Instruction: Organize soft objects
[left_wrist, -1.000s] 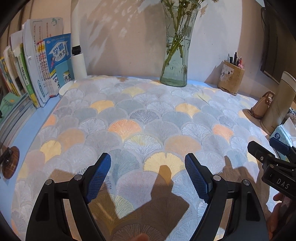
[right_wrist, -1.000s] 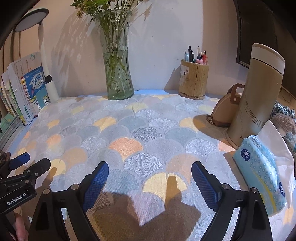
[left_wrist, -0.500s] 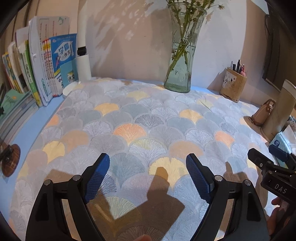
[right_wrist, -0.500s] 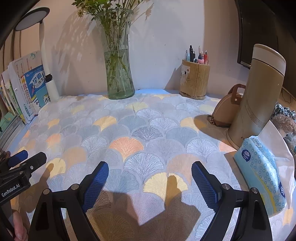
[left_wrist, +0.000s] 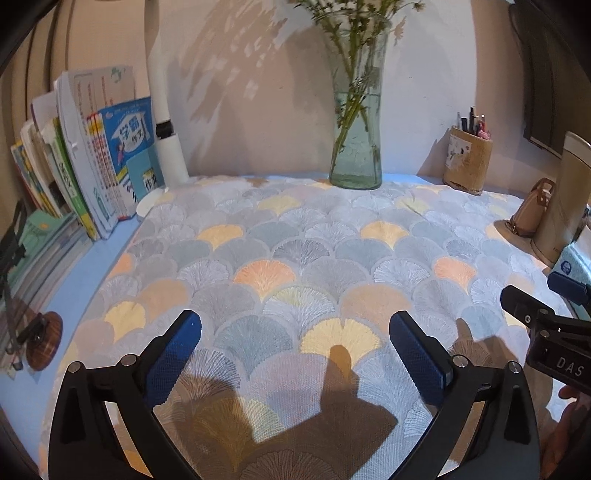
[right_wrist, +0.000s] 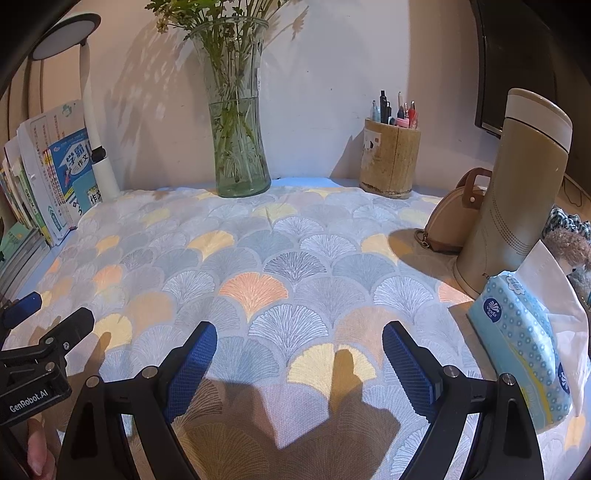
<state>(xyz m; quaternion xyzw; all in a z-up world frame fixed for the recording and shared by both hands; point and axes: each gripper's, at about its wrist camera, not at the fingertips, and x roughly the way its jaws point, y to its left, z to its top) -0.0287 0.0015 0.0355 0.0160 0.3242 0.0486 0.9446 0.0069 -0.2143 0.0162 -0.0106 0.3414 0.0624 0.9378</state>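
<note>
Cloth (right_wrist: 280, 258) is showing a fan/ginkgo-leaf scale pattern in grey, white, yellow and orange, lying over a light blue table (left_wrist: 92, 266). Both grippers are showing black frames with blue textured fingers (left_wrist: 173, 354) (right_wrist: 406, 365). Tissue pack (right_wrist: 524, 347) is reading light blue with a white dotted-ring print, white tissue sticking out. Flask (right_wrist: 517, 184) is showing tan with a cream lid. Purse (right_wrist: 450, 221) is looking beige with brown trim. Vase (right_wrist: 238, 147) is showing clear green-tinted glass with green stems. Pen holder (right_wrist: 389, 162) is looking pale wood. Lamp (right_wrist: 92, 122) is showing white. Books (left_wrist: 110, 162) are showing blue, white and green covers.
</note>
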